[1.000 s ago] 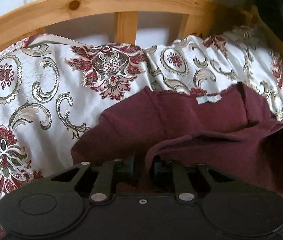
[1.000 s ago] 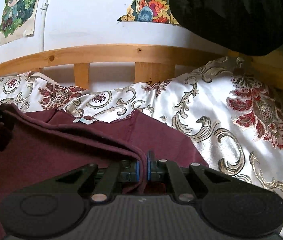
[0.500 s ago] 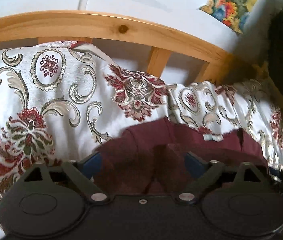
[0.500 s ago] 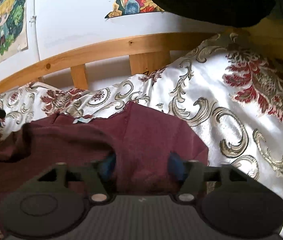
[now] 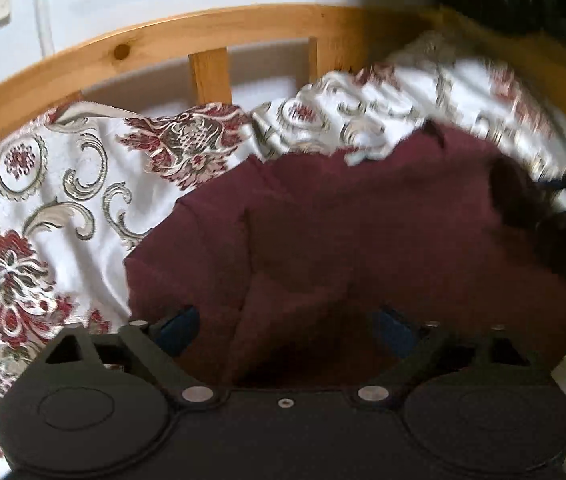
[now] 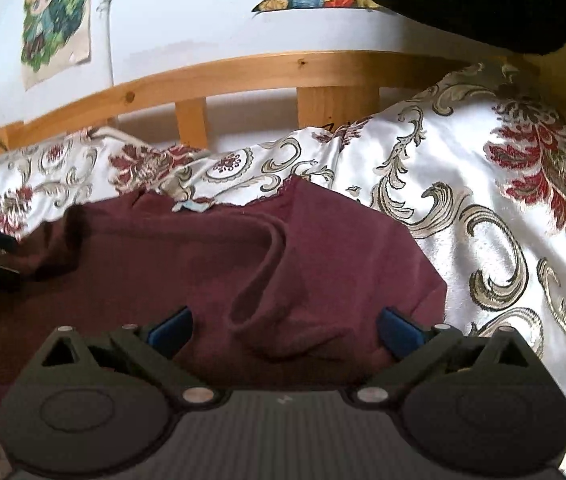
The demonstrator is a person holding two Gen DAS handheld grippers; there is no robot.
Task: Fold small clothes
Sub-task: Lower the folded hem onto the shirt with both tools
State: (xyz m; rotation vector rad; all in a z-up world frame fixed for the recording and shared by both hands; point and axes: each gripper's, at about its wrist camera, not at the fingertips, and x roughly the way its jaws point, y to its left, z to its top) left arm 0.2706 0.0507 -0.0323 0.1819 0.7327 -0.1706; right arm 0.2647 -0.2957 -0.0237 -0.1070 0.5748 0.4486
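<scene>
Maroon garment [image 6: 211,264] lies on the patterned bedspread [image 6: 483,208] near the headboard-side edge, folded flap loose. Right gripper [image 6: 283,330] just spread wide, left gripper [image 5: 285,326] wide too, both holding nothing. Risk: slick satin, fold slips or flap springs back.

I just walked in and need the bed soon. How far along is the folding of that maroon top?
Done: one fold laid, the maroon top doubled over on the bedspread. In hand: nothing; the left claw and right claw have just been opening, with cloth under them but not pinched. Left: probably another fold, since it looks loose and rumpled.
</scene>
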